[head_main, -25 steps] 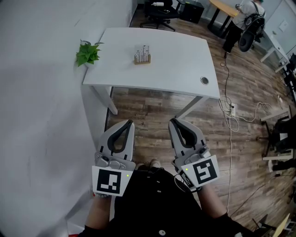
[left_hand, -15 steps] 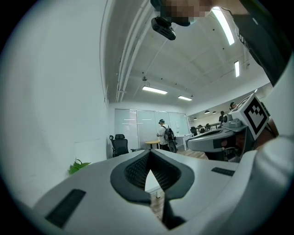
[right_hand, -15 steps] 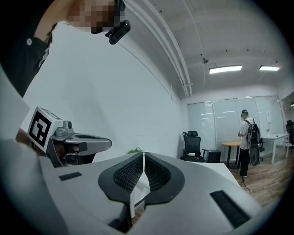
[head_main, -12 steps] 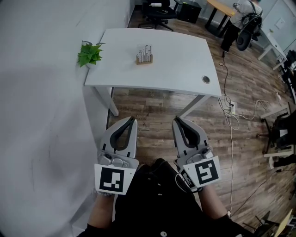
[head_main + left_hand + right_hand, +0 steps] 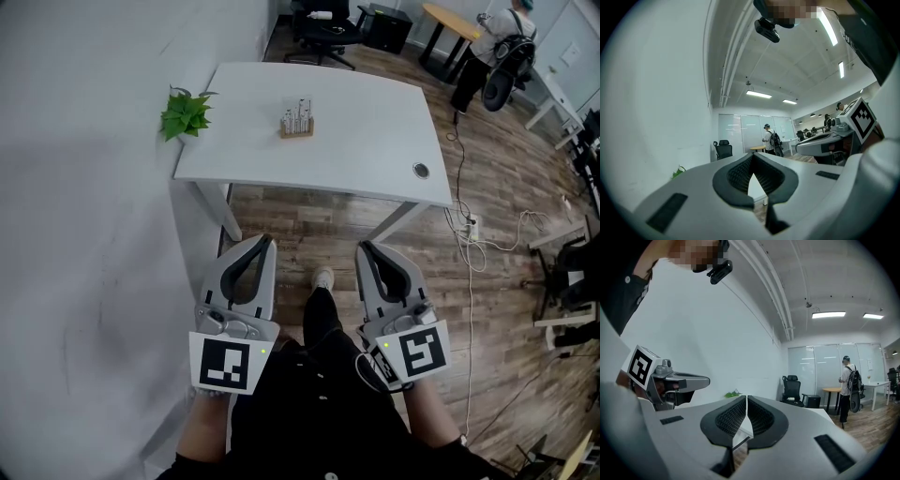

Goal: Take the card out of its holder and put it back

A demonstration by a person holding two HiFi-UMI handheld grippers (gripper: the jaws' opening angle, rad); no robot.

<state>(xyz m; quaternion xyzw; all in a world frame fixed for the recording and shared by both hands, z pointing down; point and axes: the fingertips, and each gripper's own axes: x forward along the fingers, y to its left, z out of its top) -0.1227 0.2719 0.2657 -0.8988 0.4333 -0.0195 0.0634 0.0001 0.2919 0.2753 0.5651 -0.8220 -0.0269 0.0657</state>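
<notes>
A small wooden card holder (image 5: 297, 127) with upright cards (image 5: 299, 112) stands near the middle of the white table (image 5: 366, 141), far ahead of me. My left gripper (image 5: 266, 243) and right gripper (image 5: 365, 249) are held low and close to my body, well short of the table, over the wood floor. Both are shut with nothing between their jaws. In the left gripper view the jaw tips (image 5: 753, 157) meet, and the table shows only through the gap. In the right gripper view the tips (image 5: 746, 398) also meet.
A green potted plant (image 5: 186, 113) sits at the table's left edge beside the white wall. A cable hole (image 5: 421, 171) is near the right front corner. Cables (image 5: 473, 234) trail on the floor to the right. Office chairs (image 5: 319, 23) and a person (image 5: 487, 47) are beyond the table.
The view has shifted slightly toward the table. A shoe now shows on the floor between the grippers. Both grippers stay shut and in much the same place.
</notes>
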